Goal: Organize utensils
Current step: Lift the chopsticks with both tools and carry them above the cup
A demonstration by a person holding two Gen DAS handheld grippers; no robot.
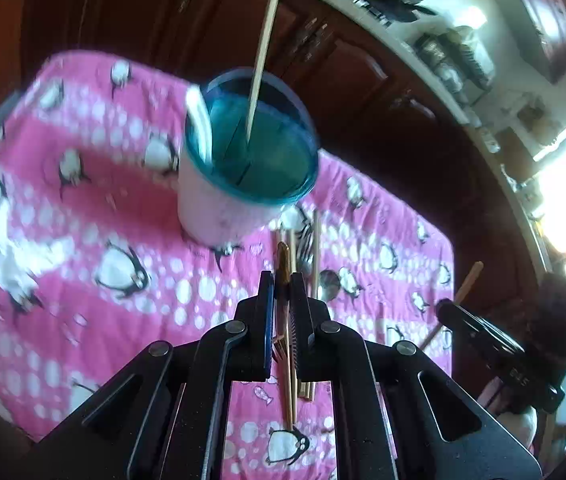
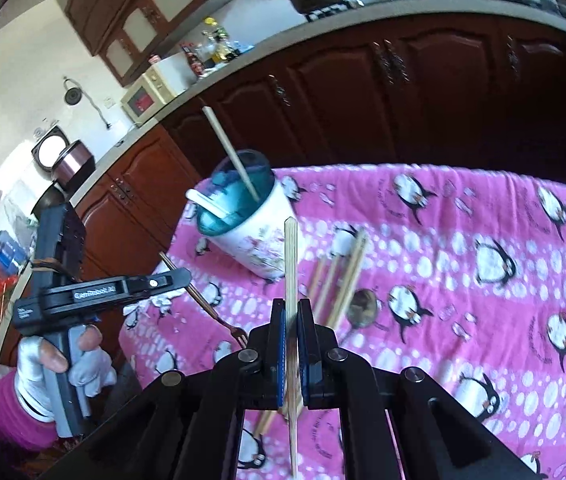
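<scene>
A white cup with a teal rim (image 1: 219,208) (image 2: 259,244) stands on the pink penguin cloth, with one chopstick (image 1: 263,60) and a white spoon (image 1: 199,120) in it. My left gripper (image 1: 283,286) (image 2: 182,277) is shut on a golden fork (image 1: 282,260) (image 2: 207,304), lifted above the cloth to the left of the cup. My right gripper (image 2: 291,308) (image 1: 453,310) is shut on a single wooden chopstick (image 2: 291,256) (image 1: 470,278), held upright in front of the cup. Several chopsticks (image 2: 349,276) (image 1: 315,248) and a metal spoon (image 2: 363,304) (image 1: 329,284) lie on the cloth.
The pink cloth (image 2: 463,280) covers the table to its edges. Dark wooden cabinets (image 2: 363,92) stand close behind it under a counter with a microwave (image 2: 147,96). A crumpled white tissue (image 1: 3,260) lies at the cloth's left. A gloved hand (image 2: 83,360) holds the left gripper.
</scene>
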